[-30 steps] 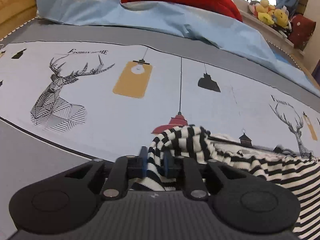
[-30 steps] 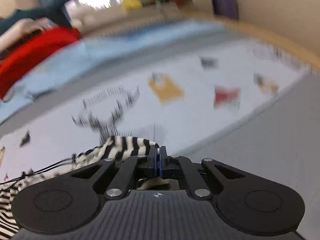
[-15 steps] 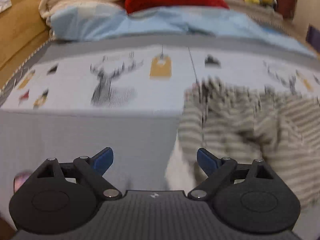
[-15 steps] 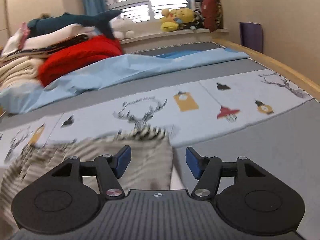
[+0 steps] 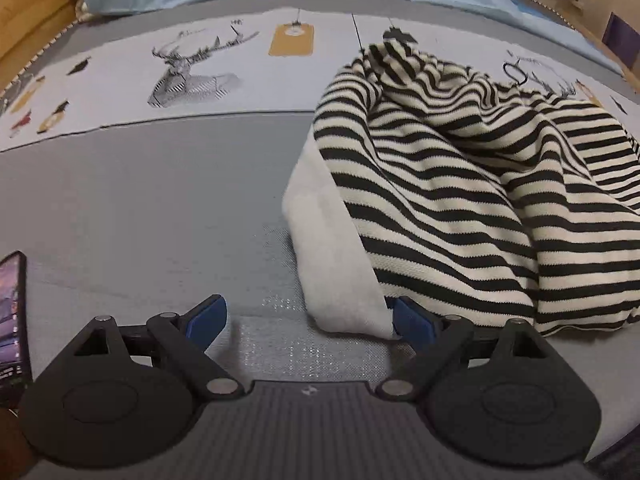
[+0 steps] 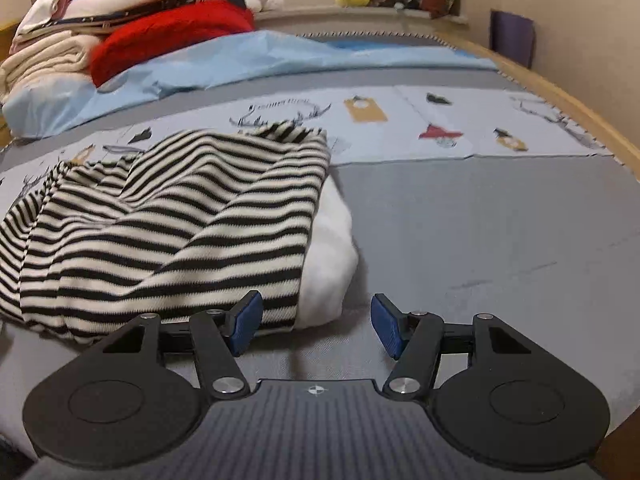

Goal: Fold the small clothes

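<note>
On the bed (image 5: 140, 208), taking the striped garment (image 5: 460, 184) as the landmark: at the far left, well away from it, a phone (image 5: 12, 320) lies at the bed's edge. A wide sweep of the left claw (image 5: 310, 322) could knock it off. That claw is released, jaws spread and nothing pinched, hovering at the near left corner of the garment where a white layer (image 5: 332, 256) pokes out from under the stripes. Grabbing only that white edge would likely drag the layers apart and skew the fold. To the garment's right, the right claw (image 6: 316, 328) is also released, empty, at the near right corner (image 6: 280, 304). The top lies rumpled, so a fold made now would probably trap creases.
</note>
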Demonstrator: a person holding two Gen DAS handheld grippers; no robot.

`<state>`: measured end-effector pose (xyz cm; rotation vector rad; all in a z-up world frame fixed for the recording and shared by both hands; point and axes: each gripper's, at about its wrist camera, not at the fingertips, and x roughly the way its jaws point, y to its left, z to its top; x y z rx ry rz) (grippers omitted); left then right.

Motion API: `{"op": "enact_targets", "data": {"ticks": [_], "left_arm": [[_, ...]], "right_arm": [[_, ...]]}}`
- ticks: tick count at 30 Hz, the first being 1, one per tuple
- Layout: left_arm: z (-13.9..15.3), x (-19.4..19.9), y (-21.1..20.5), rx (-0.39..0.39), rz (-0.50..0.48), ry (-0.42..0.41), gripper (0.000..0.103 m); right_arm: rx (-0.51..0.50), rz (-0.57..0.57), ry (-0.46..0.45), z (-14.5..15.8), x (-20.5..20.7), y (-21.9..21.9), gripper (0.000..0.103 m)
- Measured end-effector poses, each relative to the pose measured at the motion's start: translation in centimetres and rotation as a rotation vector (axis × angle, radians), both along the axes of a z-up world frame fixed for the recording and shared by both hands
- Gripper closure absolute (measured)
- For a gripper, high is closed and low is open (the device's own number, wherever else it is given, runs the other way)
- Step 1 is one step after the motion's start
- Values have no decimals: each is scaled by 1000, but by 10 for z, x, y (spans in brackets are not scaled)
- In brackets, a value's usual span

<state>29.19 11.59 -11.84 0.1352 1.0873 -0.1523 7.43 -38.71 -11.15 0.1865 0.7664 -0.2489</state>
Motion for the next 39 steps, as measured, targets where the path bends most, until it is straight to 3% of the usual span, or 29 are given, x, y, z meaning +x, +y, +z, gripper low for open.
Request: {"op": "enact_targets", "data": {"ticks": [5, 8, 9, 10, 11, 15, 20, 21, 22, 25, 27, 29, 30, 32, 33, 34, 36, 38, 39], "left_arm": [[-13, 8, -9, 27, -19, 38, 9], [-14, 9, -13, 32, -29, 25, 12], [-13, 8, -14, 22, -39, 23, 24], [-12, 8, -15, -6, -56, 27, 35], [-10, 7, -15, -45, -78, 38, 64], [1, -2, -13, -56, -94, -6, 83], [16, -6, 12, -126, -59, -46, 89], [18, -5, 16, -116, -49, -60, 89], [18, -5, 19, -113, -46, -65, 89], [17, -7, 25, -86, -39, -78, 93], [18, -11, 25, -77, -60, -79, 93], [16, -13, 22, -45, -64, -86, 94], [17, -13, 23, -16, -45, -99, 103], [17, -12, 27, 208, 43, -212, 103], [19, -9, 37, 221, 71, -222, 103], [22, -6, 51, 150, 93, -199, 103], [23, -3, 67, 89, 117, -179, 103], [22, -5, 74, -53, 70, -112, 102], [22, -8, 73, -100, 55, -95, 95]], "right_arm": [[-85, 31, 23, -11, 13, 7, 41], [-105, 63, 38, -16, 23, 7, 49], [-101, 78, 43, -18, 25, 8, 60], [-90, 93, 46, -19, 28, 9, 80], [-86, 99, 43, -18, 29, 10, 91], [-117, 103, -13, -8, 21, 15, 93], [-120, 33, -114, 8, -3, 3, 96], [-135, 22, -123, 9, -6, 2, 103], [-210, -24, -125, 10, -9, 0, 103], [-113, -74, -119, 9, -13, -22, 103], [-127, -73, -87, 4, -11, -25, 103], [-142, -65, -84, 2, -9, -25, 103], [-144, -76, -79, 2, -9, -25, 103], [-143, -94, -68, 1, -6, -25, 103], [-162, -108, -62, 1, -5, -25, 103], [-178, -121, -56, 1, -4, -26, 103], [-151, -137, -57, 0, -3, -31, 103], [-138, -125, -52, -1, -3, -31, 103], [-145, -119, -50, -1, -3, -29, 103]]}}
